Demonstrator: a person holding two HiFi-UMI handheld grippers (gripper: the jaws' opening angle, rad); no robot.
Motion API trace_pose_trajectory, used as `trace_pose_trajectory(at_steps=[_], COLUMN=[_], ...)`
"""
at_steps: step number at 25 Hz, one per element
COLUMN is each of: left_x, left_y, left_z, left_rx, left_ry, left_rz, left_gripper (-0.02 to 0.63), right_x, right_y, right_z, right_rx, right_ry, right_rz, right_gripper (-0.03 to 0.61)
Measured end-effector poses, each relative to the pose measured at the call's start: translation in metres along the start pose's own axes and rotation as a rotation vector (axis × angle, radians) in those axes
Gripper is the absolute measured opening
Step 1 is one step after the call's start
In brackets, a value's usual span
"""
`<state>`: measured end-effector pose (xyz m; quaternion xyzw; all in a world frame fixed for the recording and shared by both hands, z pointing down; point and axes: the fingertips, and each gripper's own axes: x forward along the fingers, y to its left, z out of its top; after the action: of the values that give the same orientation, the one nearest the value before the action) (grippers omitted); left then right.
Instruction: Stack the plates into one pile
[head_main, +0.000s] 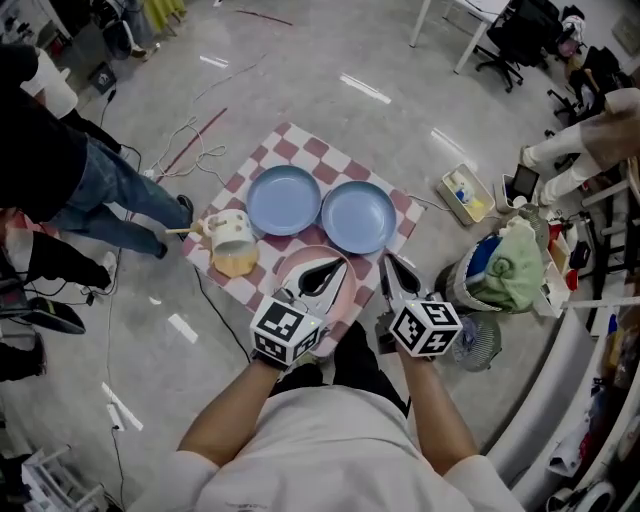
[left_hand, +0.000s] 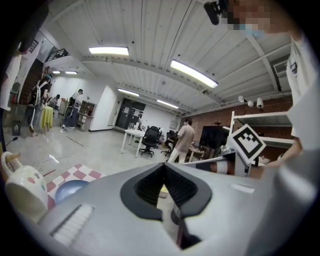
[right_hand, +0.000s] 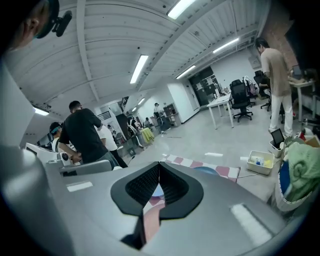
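Observation:
A red-and-white checkered mat (head_main: 300, 140) lies on the floor. Two blue plates sit on it side by side, one on the left (head_main: 283, 200) and one on the right (head_main: 358, 216). A pink plate (head_main: 348, 296) lies nearer me, and my left gripper (head_main: 335, 265) hovers over it, shut and empty. My right gripper (head_main: 388, 258) hangs just right of the pink plate, also shut with nothing in it. The left gripper view shows the left gripper's (left_hand: 164, 167) closed tips and a blue plate (left_hand: 70, 189). The right gripper view shows the right gripper's (right_hand: 159, 165) closed tips.
A white floral teapot (head_main: 230, 232) and a yellow bowl (head_main: 236, 263) stand at the mat's left edge. A white tray of bottles (head_main: 466, 193) and a bag with green cloth (head_main: 500, 265) sit to the right. A person (head_main: 60, 170) stands at the left, near cables (head_main: 195, 150).

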<state>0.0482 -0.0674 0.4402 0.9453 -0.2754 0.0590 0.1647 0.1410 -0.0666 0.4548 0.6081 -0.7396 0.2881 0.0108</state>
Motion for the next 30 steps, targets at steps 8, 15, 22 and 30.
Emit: trace_pose_trajectory(at_steps=[8, 15, 22, 30], left_x=[0.071, 0.127, 0.171, 0.200], left_y=[0.030, 0.044, 0.068, 0.080], left_z=[-0.025, -0.049, -0.076, -0.115], left_rx=[-0.017, -0.030, -0.059, -0.117], left_ry=[0.082, 0.131, 0.168, 0.224], left_rz=[0.028, 0.035, 0.077, 0.105], left_gripper=[0.006, 0.006, 0.006, 0.006], right_x=[0.059, 0.100, 0.143, 0.176], right_y=[-0.075, -0.144, -0.202, -0.252], right_z=[-0.013, -0.040, -0.075, -0.124], right_rx=[0.011, 0.057, 0.087, 0.119], right_ry=[0.116, 0.220, 0.323, 0.441], right_rz=[-0.019, -0.058, -0.095, -0.150], right_gripper=[0.012, 0.017, 0.040, 0.062])
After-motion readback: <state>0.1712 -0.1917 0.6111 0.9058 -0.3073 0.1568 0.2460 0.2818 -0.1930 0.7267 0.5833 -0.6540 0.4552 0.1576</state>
